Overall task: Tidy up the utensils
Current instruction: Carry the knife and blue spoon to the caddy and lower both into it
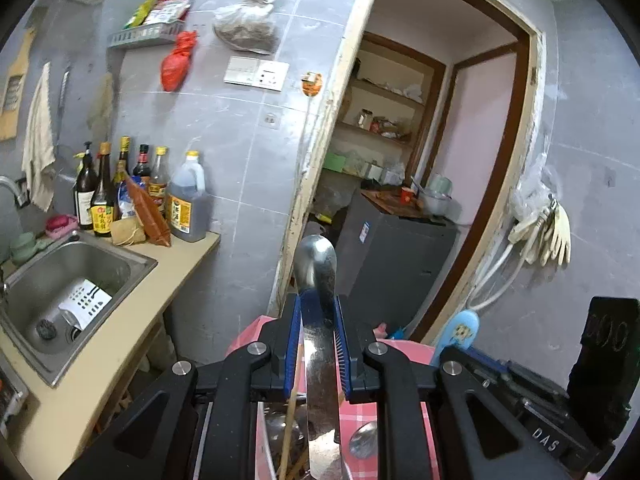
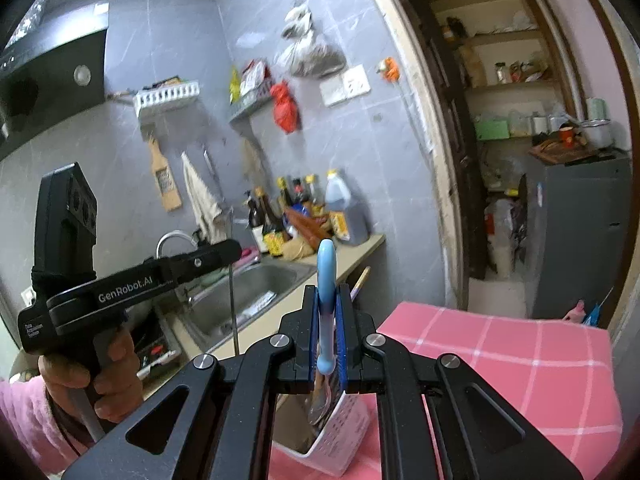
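Both utensils are in the air: left gripper (image 1: 316,312) clamped on a steel spoon (image 1: 316,264), right gripper (image 2: 327,312) pinching a blue-handled utensil (image 2: 326,276) above the white caddy (image 2: 340,436) on the pink-clothed table (image 2: 500,356), so each probably needs lowering in next.

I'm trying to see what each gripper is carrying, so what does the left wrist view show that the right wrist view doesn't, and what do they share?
Only the left wrist view: the left gripper shut on a metal spoon, the rubber gloves hanging by the doorway, and the white rack lying in the sink.

Only the right wrist view: the right gripper shut on a blue-handled utensil, the white utensil holder below it, and the hand holding the left gripper.

Both: the sink, the bottles, the red bag and the pink checked cloth.
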The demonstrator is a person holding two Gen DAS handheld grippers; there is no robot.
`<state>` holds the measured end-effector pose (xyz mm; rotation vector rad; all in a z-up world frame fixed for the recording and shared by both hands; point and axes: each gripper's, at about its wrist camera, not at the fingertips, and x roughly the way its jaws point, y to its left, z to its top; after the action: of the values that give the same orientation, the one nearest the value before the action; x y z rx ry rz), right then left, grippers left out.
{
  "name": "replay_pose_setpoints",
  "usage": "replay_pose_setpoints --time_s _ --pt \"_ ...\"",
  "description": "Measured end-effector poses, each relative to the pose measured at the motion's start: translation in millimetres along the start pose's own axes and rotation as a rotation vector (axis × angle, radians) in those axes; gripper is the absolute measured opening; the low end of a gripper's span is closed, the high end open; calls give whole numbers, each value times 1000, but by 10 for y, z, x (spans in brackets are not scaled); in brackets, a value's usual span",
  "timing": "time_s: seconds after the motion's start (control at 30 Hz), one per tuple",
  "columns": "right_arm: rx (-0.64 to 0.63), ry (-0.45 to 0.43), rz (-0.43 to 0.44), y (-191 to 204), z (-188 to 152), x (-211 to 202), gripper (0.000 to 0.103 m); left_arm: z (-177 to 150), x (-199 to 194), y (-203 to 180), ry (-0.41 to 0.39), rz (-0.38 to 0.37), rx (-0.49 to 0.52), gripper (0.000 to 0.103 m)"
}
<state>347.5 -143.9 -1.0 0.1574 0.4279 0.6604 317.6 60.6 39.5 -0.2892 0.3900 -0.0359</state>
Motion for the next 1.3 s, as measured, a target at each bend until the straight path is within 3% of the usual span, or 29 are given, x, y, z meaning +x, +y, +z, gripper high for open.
replay_pose_setpoints --time_s 0.2,0.53,1.0,1.3 --pt "-13 55 11 70 -207 177 8 -195 24 132 -32 17 -21 16" --pt "-16 91 22 93 -418 292 8 -406 220 167 -10 17 10 16" --pt "-9 137 50 30 -592 372 8 -656 269 255 58 -22 16 16" --pt "8 167 63 13 -680 431 8 -773 316 291 158 -42 41 16"
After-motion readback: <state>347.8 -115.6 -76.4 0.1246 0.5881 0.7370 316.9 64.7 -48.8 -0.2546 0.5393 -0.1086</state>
